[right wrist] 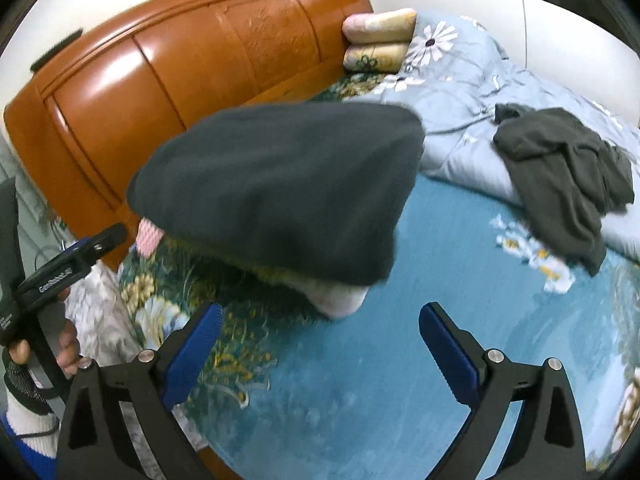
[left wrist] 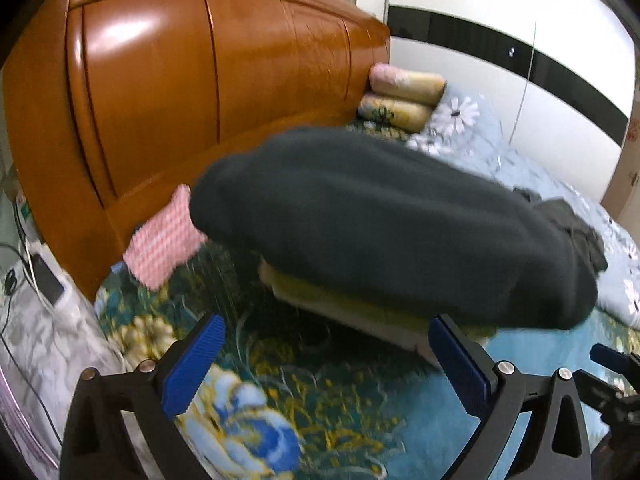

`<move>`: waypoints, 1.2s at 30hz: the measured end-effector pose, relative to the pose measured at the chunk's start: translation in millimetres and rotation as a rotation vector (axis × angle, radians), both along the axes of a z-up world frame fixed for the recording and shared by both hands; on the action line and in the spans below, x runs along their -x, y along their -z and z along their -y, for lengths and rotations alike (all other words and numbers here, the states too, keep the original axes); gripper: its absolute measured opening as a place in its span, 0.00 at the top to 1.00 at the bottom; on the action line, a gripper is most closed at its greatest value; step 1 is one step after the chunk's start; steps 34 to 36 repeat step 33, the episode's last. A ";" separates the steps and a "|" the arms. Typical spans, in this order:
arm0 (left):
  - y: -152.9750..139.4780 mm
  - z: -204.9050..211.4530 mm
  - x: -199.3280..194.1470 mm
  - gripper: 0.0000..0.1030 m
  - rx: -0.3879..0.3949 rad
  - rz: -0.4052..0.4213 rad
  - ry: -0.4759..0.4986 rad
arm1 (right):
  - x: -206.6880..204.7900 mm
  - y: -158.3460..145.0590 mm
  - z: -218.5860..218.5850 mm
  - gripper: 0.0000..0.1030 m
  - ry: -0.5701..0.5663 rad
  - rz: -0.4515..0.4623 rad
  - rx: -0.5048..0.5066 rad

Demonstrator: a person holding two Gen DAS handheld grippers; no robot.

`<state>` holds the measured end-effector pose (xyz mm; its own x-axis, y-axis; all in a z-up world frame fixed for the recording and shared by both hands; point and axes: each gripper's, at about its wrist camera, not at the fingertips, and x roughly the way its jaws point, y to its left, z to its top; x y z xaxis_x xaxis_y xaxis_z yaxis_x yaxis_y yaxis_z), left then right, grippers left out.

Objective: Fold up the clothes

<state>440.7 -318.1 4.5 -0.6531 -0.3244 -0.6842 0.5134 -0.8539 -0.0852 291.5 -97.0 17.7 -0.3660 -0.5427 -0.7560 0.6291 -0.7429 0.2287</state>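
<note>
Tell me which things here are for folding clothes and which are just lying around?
For the job:
folded dark grey fleece garment on top of the stack
pale yellow folded cloth beneath it
crumpled dark grey garment on the quilt

Just lying about:
two rolled yellow pillows
pink checked cloth
orange wooden headboard

From my right wrist camera I can make out white lettering on the black body of the left hand-held gripper (right wrist: 60,276); it looks like "GenRobot.AI", though it is blurred. A smaller white mark lower on it is unreadable.
</note>
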 end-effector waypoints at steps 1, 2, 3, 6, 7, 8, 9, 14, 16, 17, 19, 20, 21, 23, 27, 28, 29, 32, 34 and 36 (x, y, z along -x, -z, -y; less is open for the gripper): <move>4.0 -4.8 -1.4 0.00 -0.001 0.008 0.001 | -5.4 4.0 0.7 0.00 0.002 -0.008 -0.004; 7.6 -9.6 -2.3 0.00 0.002 0.017 0.010 | -10.3 6.9 0.9 0.00 0.007 -0.016 -0.007; 11.8 -15.5 -3.1 0.00 0.007 0.030 0.024 | -14.0 8.8 0.7 0.00 0.017 -0.024 -0.006; 20.2 -23.8 -6.4 0.00 -0.005 0.046 0.036 | -24.1 13.8 -0.2 0.00 0.054 -0.045 -0.001; 22.8 -26.0 -7.5 0.00 -0.011 0.050 0.038 | -26.9 15.0 -0.6 0.00 0.067 -0.054 -0.003; 25.4 -28.2 -8.6 0.00 -0.016 0.054 0.040 | -30.0 16.4 -1.4 0.00 0.082 -0.067 -0.006; 27.9 -30.4 -9.8 0.00 -0.022 0.058 0.042 | -33.3 17.8 -2.5 0.00 0.098 -0.083 -0.009; 43.5 -41.0 -14.6 0.00 -0.054 0.077 0.038 | -51.4 25.9 -4.1 0.00 0.127 -0.148 -0.045; 48.6 -45.8 -16.8 0.00 -0.054 0.077 0.034 | -56.7 27.1 -2.7 0.00 0.127 -0.168 -0.061; 50.5 -48.0 -17.4 0.00 -0.053 0.077 0.034 | -58.5 27.0 -1.9 0.00 0.133 -0.173 -0.065; 54.3 -52.1 -17.5 0.00 -0.051 0.081 0.040 | -60.6 26.6 -1.8 0.00 0.139 -0.192 -0.075; 56.3 -53.9 -17.2 0.00 -0.050 0.085 0.045 | -61.0 26.9 -2.2 0.00 0.141 -0.195 -0.080; 58.1 -55.3 -16.8 0.00 -0.050 0.089 0.052 | -61.0 27.7 -2.6 0.00 0.143 -0.193 -0.085; 60.0 -57.6 -16.0 0.00 -0.043 0.093 0.058 | -60.9 29.7 -3.1 0.00 0.146 -0.187 -0.095; 62.0 -60.0 -16.1 0.00 -0.044 0.089 0.063 | -61.4 30.9 -4.9 0.00 0.156 -0.185 -0.102; 62.6 -60.1 -15.9 0.00 -0.046 0.090 0.063 | -61.2 30.9 -5.2 0.00 0.159 -0.185 -0.104; 63.3 -60.1 -15.6 0.00 -0.049 0.093 0.063 | -61.2 30.8 -5.2 0.00 0.160 -0.185 -0.105; 64.5 -60.3 -15.8 0.00 -0.051 0.093 0.059 | -61.9 30.6 -4.2 0.00 0.156 -0.185 -0.111; 64.7 -60.3 -16.0 0.00 -0.049 0.093 0.056 | -62.2 30.4 -3.7 0.00 0.154 -0.187 -0.112; 64.7 -60.3 -16.0 0.00 -0.049 0.093 0.056 | -62.2 30.4 -3.7 0.00 0.154 -0.187 -0.112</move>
